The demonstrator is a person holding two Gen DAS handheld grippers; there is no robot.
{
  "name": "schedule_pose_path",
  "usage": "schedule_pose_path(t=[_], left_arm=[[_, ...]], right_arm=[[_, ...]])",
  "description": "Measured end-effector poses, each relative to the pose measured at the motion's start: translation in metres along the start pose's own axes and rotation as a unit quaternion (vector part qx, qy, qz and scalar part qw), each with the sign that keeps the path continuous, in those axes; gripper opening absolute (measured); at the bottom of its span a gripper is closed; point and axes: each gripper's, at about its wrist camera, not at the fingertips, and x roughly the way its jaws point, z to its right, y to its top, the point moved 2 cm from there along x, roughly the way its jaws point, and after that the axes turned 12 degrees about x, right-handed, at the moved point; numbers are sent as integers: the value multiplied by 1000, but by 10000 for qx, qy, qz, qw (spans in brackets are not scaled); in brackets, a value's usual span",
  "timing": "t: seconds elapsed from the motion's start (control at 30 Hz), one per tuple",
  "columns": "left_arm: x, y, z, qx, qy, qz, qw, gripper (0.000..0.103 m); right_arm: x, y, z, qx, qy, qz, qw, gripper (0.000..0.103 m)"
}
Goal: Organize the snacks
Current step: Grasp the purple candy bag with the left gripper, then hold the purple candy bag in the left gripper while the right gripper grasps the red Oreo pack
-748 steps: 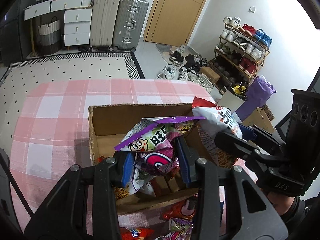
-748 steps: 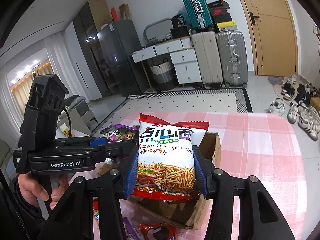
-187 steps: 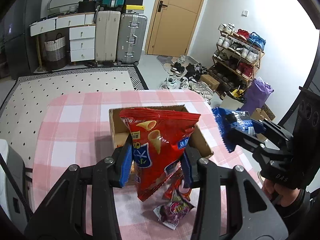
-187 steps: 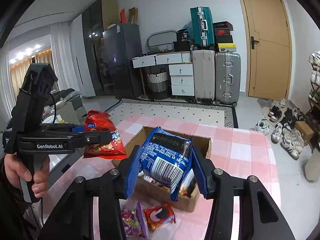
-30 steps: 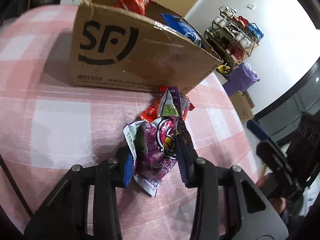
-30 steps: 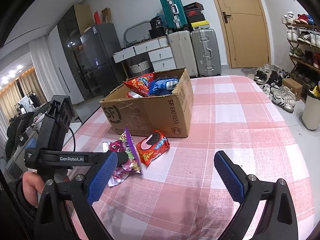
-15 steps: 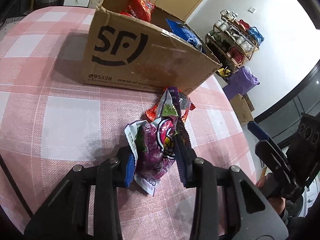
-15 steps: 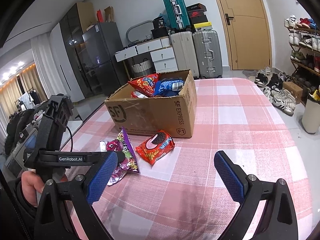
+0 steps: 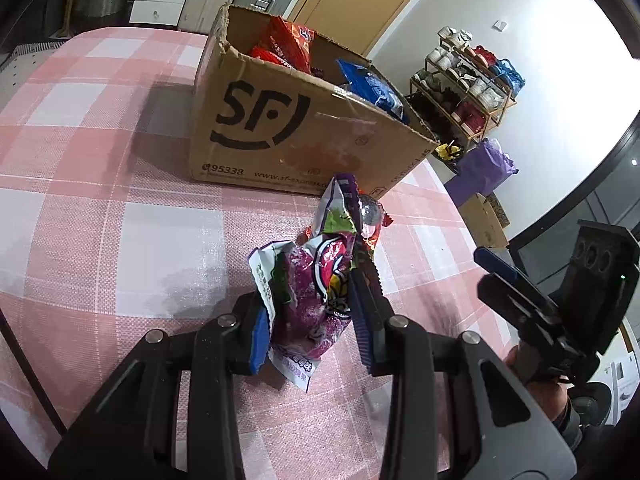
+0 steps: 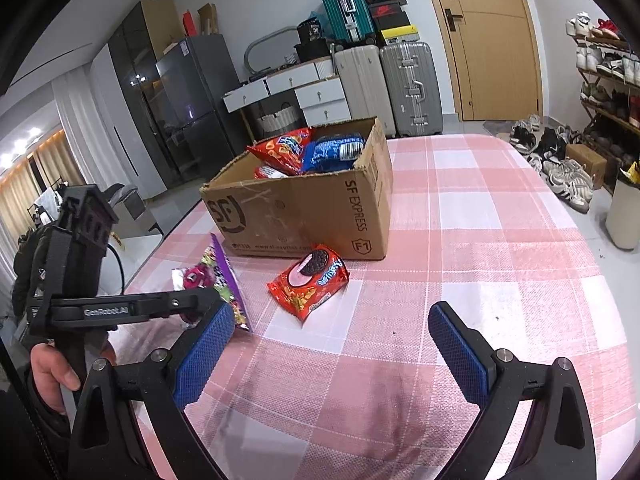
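The left hand-held gripper (image 9: 312,320) clamps a purple snack bag (image 9: 310,296), seemingly just off the checked tablecloth (image 9: 120,208).

Cardboard box (image 10: 304,216) reads "SF EXPRESS", "95338"; left gripper (image 10: 192,300) perhaps "GenRobot.AI".

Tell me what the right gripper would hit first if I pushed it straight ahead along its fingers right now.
Most likely the bare pink checked tablecloth. The right gripper is open, empty and tilted downward. The red Oreo packet lies slightly left of that line, with the cardboard box behind it. Depth is hard to judge through the fisheye.
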Motion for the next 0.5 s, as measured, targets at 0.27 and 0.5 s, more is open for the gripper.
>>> schedule_pose_path(t=[0.27, 0.5], left_arm=[[-15, -6, -13, -52, 20, 80, 10000, 32], [-32, -12, -26, -217, 19, 193, 9996, 32]], right_arm=[[15, 8, 3, 297, 47, -75, 9995, 99], [45, 13, -4, 396, 23, -327, 9987, 99]])
